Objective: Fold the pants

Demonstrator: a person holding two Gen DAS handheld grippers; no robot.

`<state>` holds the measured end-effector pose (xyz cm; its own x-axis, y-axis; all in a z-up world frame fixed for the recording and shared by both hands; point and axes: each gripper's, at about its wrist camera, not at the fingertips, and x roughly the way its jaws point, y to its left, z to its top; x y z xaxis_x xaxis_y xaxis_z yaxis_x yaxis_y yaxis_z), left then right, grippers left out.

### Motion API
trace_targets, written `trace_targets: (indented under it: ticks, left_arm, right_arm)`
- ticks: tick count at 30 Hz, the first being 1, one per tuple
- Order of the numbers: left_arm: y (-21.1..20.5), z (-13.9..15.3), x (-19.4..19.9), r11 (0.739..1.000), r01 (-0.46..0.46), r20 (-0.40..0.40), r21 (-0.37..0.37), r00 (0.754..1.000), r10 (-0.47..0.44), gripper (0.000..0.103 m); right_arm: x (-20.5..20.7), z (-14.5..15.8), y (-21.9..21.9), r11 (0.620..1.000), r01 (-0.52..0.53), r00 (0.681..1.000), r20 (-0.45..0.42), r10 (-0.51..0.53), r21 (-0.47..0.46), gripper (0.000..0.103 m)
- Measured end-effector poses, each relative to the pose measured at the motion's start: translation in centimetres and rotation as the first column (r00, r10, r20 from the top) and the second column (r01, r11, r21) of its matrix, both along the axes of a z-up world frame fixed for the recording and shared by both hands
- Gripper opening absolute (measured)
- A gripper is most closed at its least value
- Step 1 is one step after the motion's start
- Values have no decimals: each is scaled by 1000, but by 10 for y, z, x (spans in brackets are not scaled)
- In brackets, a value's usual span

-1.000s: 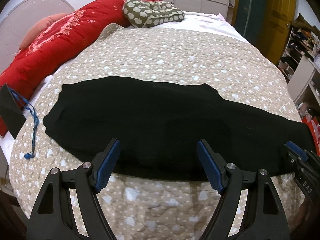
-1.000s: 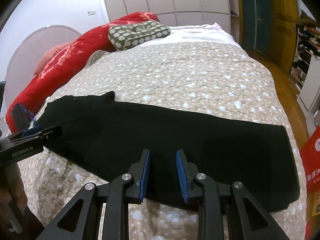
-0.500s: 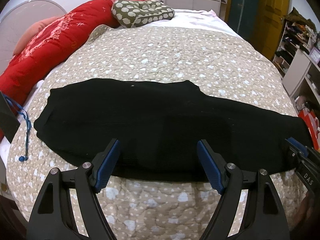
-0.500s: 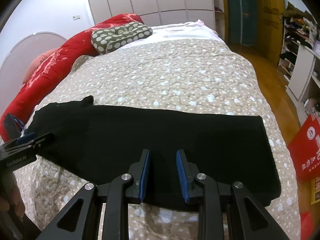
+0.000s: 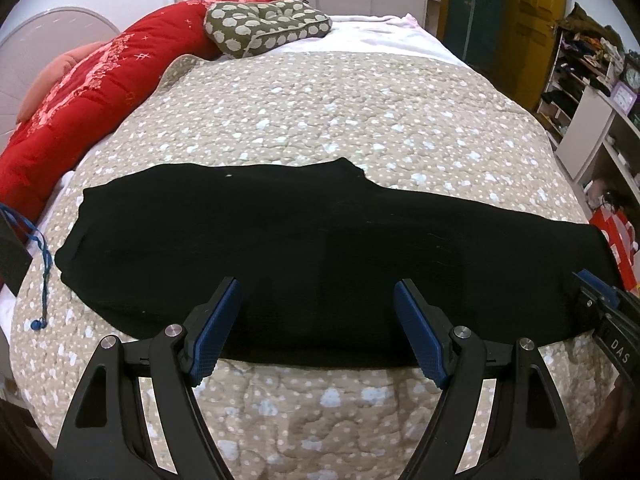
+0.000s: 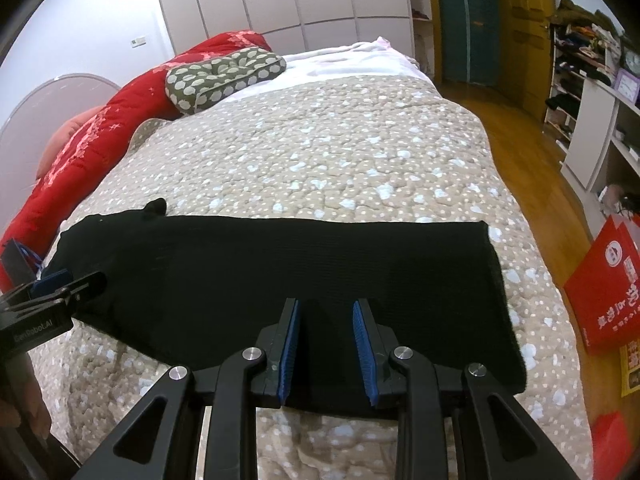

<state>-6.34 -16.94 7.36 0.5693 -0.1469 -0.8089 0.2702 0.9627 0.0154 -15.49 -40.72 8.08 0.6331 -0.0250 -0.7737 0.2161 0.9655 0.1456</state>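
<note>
Lying lengthwise across the beige spotted quilted bed (image 5: 320, 120), the black knit pants (image 5: 320, 248) look already folded leg over leg. Left gripper (image 5: 316, 320) hangs wide open above the near edge, empty. Right gripper (image 6: 326, 344) hangs narrower, holding nothing, toward the cuff end, probably ready to fold crosswise.

The bed (image 5: 320, 120) wore a beige quilt (image 6: 320, 152) dotted with pale spots. Black pants (image 5: 320, 248) lay flat across its near part, stretched side to side. A red comforter (image 5: 100, 92) was heaped along the left edge, and a green spotted cushion (image 5: 268, 28) rested at the far end beside white sheets (image 5: 380, 36).
</note>
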Motion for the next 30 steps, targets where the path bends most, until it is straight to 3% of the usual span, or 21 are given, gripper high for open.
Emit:
trace_targets:
  ticks: [10, 15, 19, 24, 30]
  left_arm:
    - [-14, 0, 0, 999, 38, -7, -15, 999, -38, 79]
    - [-39, 4, -1, 989, 131, -25, -67, 991, -133, 79]
    - [-76, 4, -2, 963, 248, -62, -105, 965, -255, 79]
    - [-128, 8, 4, 932, 336, -85, -134, 934, -348, 79]
    - [-187, 11, -2, 886, 434, -138, -163, 879, -456, 79]
  right_arm:
    - [-21, 3, -30, 998, 67, 998, 9, -67, 7, 27]
    - [-46, 7, -61, 991, 127, 992, 18, -127, 35, 29]
    - [-58, 0, -79, 983, 177, 984, 1, -177, 53, 36]
    - [-62, -7, -90, 967, 149, 987, 22, -157, 206, 38]
    - [-67, -15, -86, 962, 132, 988, 44, -146, 238, 41]
